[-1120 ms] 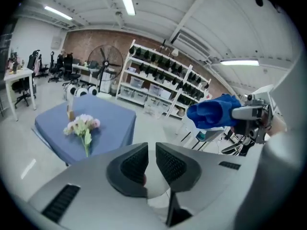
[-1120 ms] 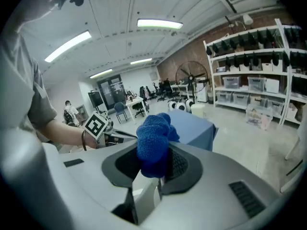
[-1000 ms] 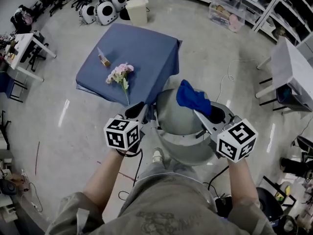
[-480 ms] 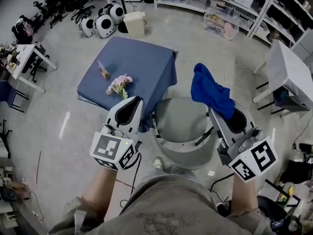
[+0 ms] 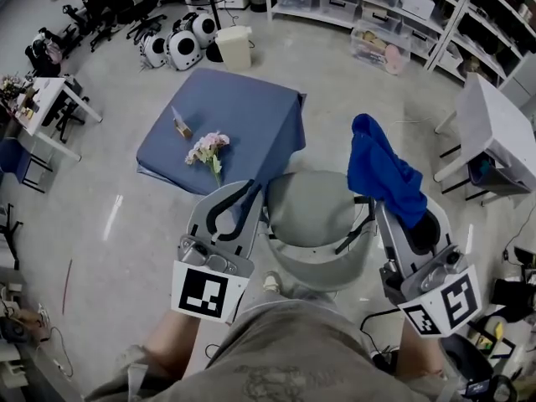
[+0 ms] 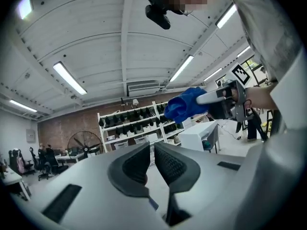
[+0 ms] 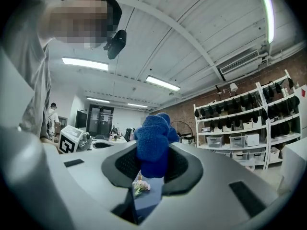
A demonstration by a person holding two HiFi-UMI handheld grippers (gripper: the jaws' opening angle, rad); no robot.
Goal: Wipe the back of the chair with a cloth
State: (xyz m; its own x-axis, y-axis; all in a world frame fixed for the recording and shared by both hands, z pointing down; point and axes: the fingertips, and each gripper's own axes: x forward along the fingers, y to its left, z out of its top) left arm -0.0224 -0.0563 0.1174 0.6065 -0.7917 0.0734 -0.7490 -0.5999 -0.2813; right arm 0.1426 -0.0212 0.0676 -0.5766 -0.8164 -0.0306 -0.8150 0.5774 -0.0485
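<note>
A grey chair [image 5: 314,216] with a rounded back stands right in front of the person, between the two grippers. My right gripper [image 5: 387,212] is raised at the chair's right side and is shut on a blue cloth [image 5: 381,170]. The cloth bunches above the jaws and hangs free of the chair; in the right gripper view the blue cloth [image 7: 153,145] fills the gap of the right gripper [image 7: 153,163]. My left gripper [image 5: 240,189] is held up at the chair's left. Its jaws have just closed a little and are shut with nothing between them, as the left gripper [image 6: 151,150] shows.
A table under a blue cover [image 5: 243,107] stands beyond the chair, with pink flowers [image 5: 207,149] and a small object [image 5: 178,124] on it. A white table [image 5: 502,128] is at the right. A white bin [image 5: 235,44], round white machines [image 5: 180,47] and shelves line the far wall.
Both grippers have risen and drawn back toward the person. The blue cloth has come up off the chair in the right gripper. The left gripper has rolled.
</note>
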